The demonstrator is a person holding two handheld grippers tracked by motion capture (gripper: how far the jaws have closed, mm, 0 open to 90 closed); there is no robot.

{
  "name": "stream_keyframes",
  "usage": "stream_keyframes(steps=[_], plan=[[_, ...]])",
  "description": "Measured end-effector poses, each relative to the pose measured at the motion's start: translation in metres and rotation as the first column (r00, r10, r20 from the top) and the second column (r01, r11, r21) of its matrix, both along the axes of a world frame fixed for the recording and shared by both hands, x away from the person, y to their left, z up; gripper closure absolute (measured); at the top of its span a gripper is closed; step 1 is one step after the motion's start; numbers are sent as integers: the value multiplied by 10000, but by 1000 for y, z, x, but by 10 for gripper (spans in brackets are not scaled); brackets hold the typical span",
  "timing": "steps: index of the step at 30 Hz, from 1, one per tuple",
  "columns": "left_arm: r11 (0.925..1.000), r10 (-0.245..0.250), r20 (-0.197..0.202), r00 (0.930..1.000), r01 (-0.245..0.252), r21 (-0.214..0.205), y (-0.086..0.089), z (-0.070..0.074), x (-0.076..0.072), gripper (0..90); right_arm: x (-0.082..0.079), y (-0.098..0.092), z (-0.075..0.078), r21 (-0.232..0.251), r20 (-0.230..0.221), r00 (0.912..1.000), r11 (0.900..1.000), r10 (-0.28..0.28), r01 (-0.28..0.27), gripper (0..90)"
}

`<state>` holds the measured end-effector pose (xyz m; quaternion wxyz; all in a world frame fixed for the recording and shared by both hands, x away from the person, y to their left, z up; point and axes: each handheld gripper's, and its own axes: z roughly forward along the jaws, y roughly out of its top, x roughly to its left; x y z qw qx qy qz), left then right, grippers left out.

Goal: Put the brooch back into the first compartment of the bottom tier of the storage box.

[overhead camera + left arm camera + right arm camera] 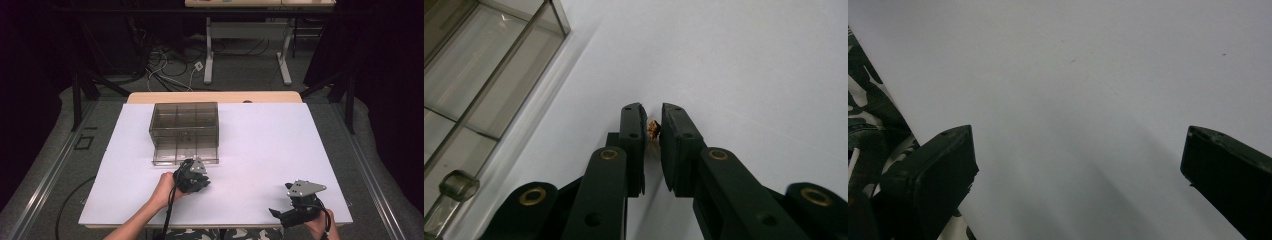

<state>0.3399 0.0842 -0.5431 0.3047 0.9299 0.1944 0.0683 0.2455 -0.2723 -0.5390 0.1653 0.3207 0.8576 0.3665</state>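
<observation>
A tiny golden-brown piece [653, 129] sits pinched between the tips of my left gripper [653, 125], just above the white tabletop [734, 65]. In the high view the left gripper [200, 180] hovers right in front of a smoky clear compartment box [184, 125]. The box's low front tray [185, 154] is pulled out toward me. That tray [474, 85] shows at the left of the left gripper view, with a clear knob [458, 185] at its edge. My right gripper [281, 201] rests near the table's front right, its jaws wide apart over bare surface [1078, 165].
The white sheet [265, 145] covers the table. A person's camouflage-patterned clothing [863, 100] shows past the table's near edge. Beyond the table's far edge, cables [165, 70] lie on the floor beside another table's legs [208, 65].
</observation>
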Motion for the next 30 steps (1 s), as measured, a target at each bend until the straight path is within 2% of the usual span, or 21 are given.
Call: stream_keyframes(steps=[4,6,9,18,20,22,30], plan=[[10000,50,65,10000,-50,-15,2,1,0,804,0,0,0,3,-11,10000,10000,19,-19,6],[9998,168,242,9996,-167,-49,3,2,-1,804,0,0,0,2,4,10000,10000,23,-23,6],[9999,171,176,9997,-171,13,5,3,0,804,0,0,0,3,-9,10000,10000,20,-20,6],[9994,339,459,9984,-339,-11,10,7,0,803,0,0,0,7,-42,10000,10000,-4,4,6],[9993,362,568,9977,-368,96,12,9,1,804,0,0,0,7,-23,10000,10000,19,-19,6],[9989,460,619,9970,-460,-15,14,11,1,804,1,0,-1,43,25,10000,10000,14,-14,6],[9980,631,672,9957,-630,-29,19,14,3,803,0,0,0,16,-26,10000,10000,12,-12,6]])
